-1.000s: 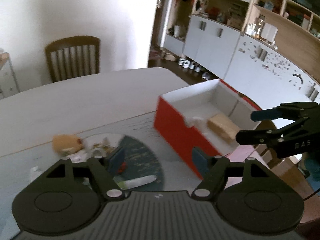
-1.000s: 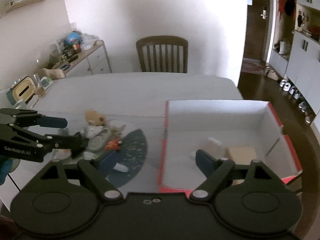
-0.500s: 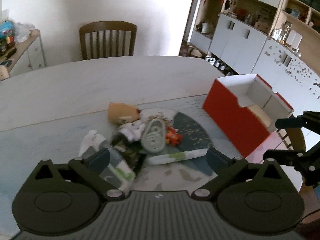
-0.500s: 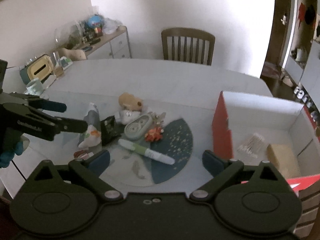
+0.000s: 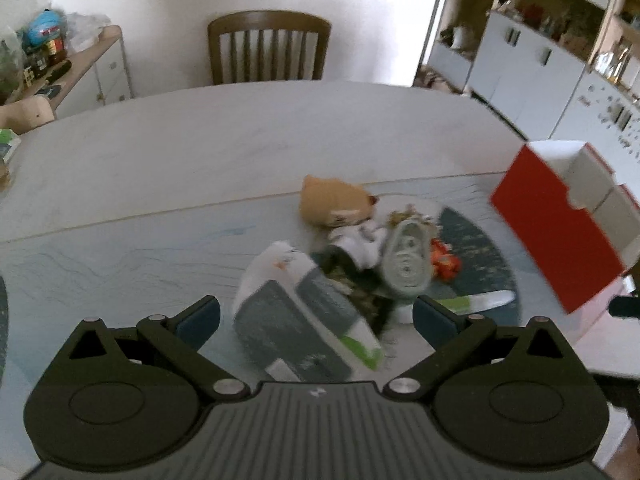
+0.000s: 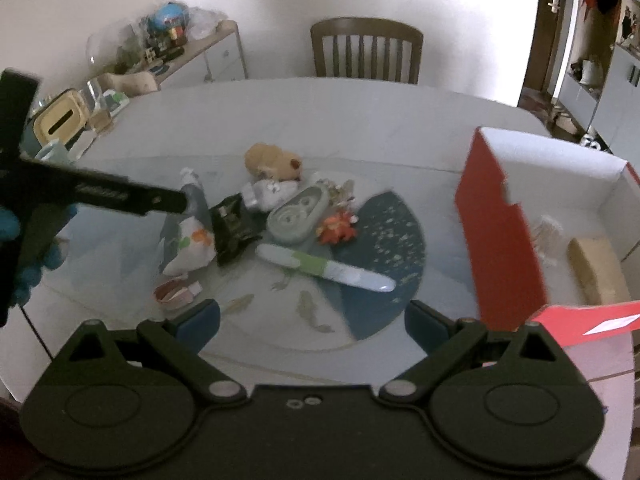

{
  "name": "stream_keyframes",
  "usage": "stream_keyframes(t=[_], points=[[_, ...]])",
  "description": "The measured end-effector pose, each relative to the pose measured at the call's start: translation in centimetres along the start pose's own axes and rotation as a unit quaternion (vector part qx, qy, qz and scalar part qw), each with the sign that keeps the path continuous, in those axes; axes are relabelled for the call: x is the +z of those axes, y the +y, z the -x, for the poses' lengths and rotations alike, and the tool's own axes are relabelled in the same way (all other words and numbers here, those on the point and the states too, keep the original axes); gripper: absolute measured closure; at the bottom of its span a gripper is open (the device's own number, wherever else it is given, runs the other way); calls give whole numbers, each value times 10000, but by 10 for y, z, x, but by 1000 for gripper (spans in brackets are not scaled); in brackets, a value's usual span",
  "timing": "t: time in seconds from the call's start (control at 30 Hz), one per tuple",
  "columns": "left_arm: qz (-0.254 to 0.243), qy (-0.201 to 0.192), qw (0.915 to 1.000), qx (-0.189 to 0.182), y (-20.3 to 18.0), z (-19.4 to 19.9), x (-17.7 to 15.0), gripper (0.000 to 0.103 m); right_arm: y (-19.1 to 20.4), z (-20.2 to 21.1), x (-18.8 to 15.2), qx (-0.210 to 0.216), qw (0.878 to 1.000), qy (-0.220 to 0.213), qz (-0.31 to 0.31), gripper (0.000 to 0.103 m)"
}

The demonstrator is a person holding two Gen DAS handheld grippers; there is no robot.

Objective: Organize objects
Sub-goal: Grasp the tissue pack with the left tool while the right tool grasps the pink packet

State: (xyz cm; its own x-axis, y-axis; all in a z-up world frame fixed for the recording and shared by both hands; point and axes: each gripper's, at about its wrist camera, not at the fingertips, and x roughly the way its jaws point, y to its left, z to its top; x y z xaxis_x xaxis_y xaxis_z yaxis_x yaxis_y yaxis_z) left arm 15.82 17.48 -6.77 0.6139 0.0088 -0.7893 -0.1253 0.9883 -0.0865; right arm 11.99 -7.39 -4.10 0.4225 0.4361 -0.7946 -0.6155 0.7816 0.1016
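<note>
A pile of small objects lies on a round placemat [image 6: 384, 240]: a tan plush toy [image 6: 272, 160], a grey oval case [image 6: 298, 214], a white and grey pouch [image 5: 304, 312] [image 6: 188, 236], a black packet [image 6: 232, 228], a red figure [image 6: 336, 228] and a white-green pen [image 6: 324, 268]. A red box [image 6: 500, 232] [image 5: 556, 232] stands open at the right with a tan block [image 6: 592, 268] inside. My left gripper [image 5: 316, 316] is open just above the pouch; it also shows in the right wrist view [image 6: 132, 198]. My right gripper [image 6: 312, 320] is open and empty near the placemat's front edge.
A wooden chair [image 6: 366, 50] stands behind the white table [image 5: 240, 136]. A sideboard with clutter [image 6: 180, 48] is at the back left. A tissue box [image 6: 60, 120] and a glass sit at the table's left edge. White cabinets [image 5: 540, 64] fill the right.
Both grippers have swung left from the red box toward the pile. My left gripper has come down close over the pouch. Both stay open and empty.
</note>
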Motion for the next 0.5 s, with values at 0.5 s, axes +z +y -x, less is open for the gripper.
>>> stream_keyframes(t=[0.5], points=[[61,523,9986,98,10,-51,12,0,86,-76,-2,470,9960,454,615,5]])
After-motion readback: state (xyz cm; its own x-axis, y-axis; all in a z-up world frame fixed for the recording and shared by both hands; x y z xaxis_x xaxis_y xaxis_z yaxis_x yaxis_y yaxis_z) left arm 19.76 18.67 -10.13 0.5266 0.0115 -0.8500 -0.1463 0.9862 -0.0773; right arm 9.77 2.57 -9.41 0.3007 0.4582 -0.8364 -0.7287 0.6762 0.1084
